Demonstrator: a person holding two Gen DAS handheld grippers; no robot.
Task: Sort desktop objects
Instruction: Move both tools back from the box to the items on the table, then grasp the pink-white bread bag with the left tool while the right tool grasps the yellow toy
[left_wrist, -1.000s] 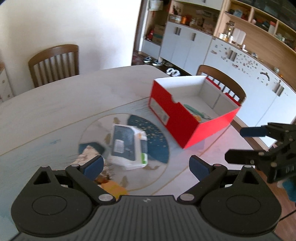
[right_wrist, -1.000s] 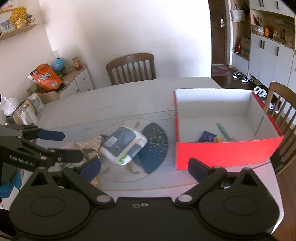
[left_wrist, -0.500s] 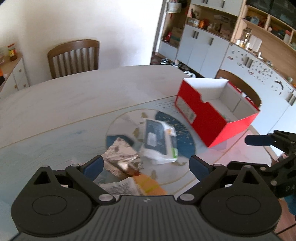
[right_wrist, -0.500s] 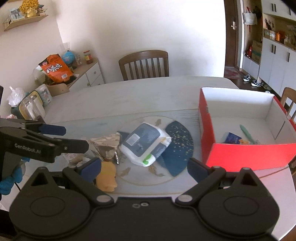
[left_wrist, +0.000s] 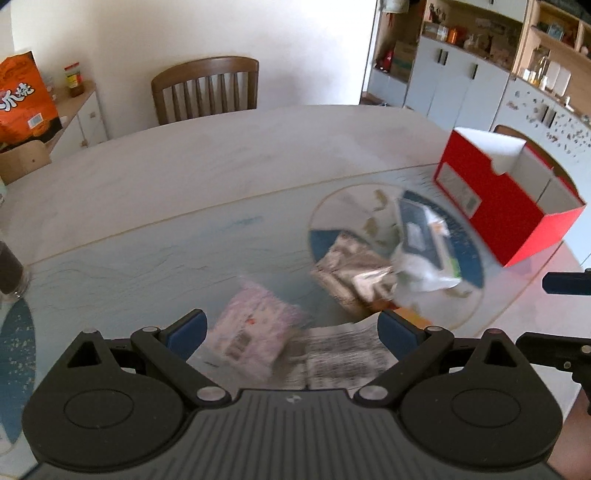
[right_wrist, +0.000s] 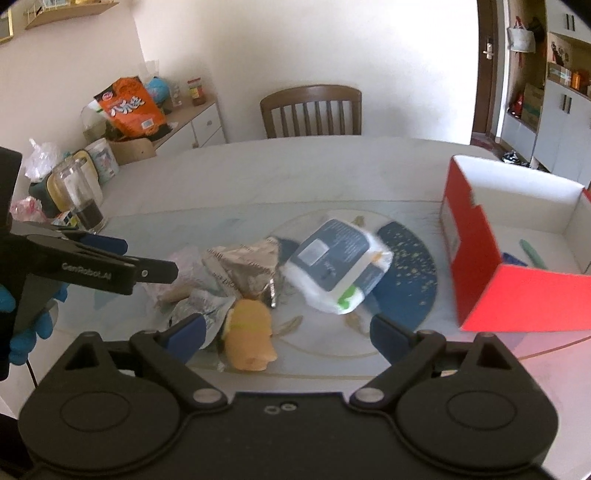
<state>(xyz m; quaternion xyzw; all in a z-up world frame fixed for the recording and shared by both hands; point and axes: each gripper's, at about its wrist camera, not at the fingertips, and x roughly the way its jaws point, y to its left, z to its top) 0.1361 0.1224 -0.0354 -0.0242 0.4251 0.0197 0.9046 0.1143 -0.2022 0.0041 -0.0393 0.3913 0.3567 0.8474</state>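
Jaws of right hand-held gripper (right_wrist: 286, 332) closing, empty.

Right gripper (right_wrist: 286, 330) jaws closing over yellow toy (right_wrist: 249, 338), tissue pack (right_wrist: 338, 266), red box (right_wrist: 476, 266)

Wooden chair (right_wrist: 311, 110) stood behind table (right_wrist: 295, 173); orange snack bag (right_wrist: 129, 107) sat on white sideboard (right_wrist: 199, 125) near wall.

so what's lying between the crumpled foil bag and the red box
The pack of wet wipes lies between the foil bag and the red box, clearest in the right wrist view.
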